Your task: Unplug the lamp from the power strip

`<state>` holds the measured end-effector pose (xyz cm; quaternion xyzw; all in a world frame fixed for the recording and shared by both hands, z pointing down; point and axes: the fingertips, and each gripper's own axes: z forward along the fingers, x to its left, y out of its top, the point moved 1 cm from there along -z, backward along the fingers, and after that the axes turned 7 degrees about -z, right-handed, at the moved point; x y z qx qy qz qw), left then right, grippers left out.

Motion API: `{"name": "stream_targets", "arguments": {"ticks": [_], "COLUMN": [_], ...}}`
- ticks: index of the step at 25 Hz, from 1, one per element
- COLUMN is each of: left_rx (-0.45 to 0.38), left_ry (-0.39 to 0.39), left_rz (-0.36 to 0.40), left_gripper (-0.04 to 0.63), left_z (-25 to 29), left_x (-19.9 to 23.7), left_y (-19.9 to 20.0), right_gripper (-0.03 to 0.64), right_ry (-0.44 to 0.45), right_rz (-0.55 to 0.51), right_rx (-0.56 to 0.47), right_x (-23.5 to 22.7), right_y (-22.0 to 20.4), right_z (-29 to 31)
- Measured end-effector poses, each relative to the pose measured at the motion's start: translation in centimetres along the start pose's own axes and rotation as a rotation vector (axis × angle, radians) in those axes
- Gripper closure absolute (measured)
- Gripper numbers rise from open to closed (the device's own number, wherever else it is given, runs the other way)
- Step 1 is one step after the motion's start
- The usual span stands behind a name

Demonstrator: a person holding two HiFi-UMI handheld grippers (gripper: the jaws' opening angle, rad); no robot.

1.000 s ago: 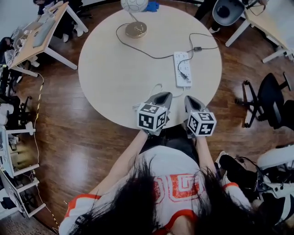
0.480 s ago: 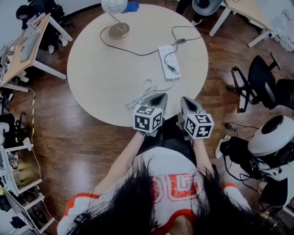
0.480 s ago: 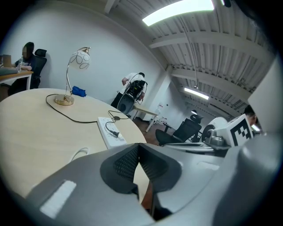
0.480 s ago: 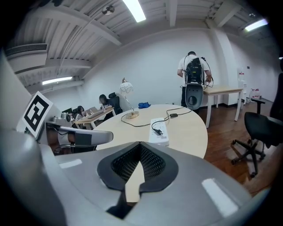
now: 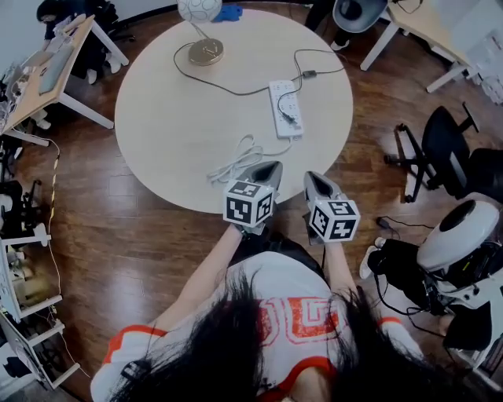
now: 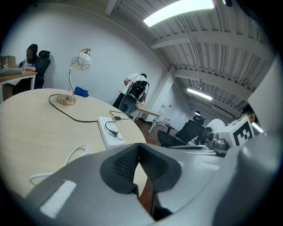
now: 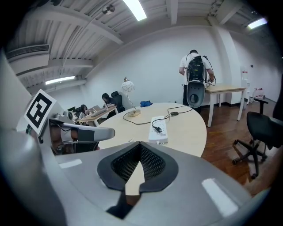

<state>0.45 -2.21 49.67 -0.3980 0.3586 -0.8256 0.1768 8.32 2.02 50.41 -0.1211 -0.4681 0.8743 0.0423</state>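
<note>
A desk lamp with a brass base [image 5: 206,52] and a white globe shade [image 5: 198,8] stands at the far side of the round table [image 5: 165,118]. Its black cord runs to a black plug [image 5: 288,118] seated in the white power strip [image 5: 284,98]. My left gripper [image 5: 271,165] and right gripper [image 5: 309,177] hover side by side over the table's near edge, both shut and empty, well short of the strip. The left gripper view shows the strip [image 6: 110,132] ahead of the closed jaws. In the right gripper view it [image 7: 158,130] lies ahead too.
A loose white cable [image 5: 236,161] lies coiled just ahead of the left gripper. A second black cord with an inline adapter [image 5: 308,74] leaves the strip rightward. A blue object [image 5: 229,12] sits by the lamp. Office chairs [image 5: 448,157], desks and a white machine [image 5: 460,228] surround the table.
The head view has shifted, so the table sits further left and the white cable shows in full. Both grippers stay shut at the near edge, drawn slightly left.
</note>
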Motion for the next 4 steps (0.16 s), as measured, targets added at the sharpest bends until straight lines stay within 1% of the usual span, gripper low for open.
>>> {"name": "stream_targets", "arguments": {"ticks": [4], "left_rx": [-0.02], "left_ry": [0.016], "left_rz": [-0.024], "left_gripper": [0.595], "left_z": [-0.78], "left_x": [-0.62], "left_y": [-0.11], "right_gripper": [0.617], "right_ry": [0.024], "right_rz": [-0.011], "right_rx": [0.007], "right_x": [0.13], "right_y": [-0.2], "right_z": [-0.85]}}
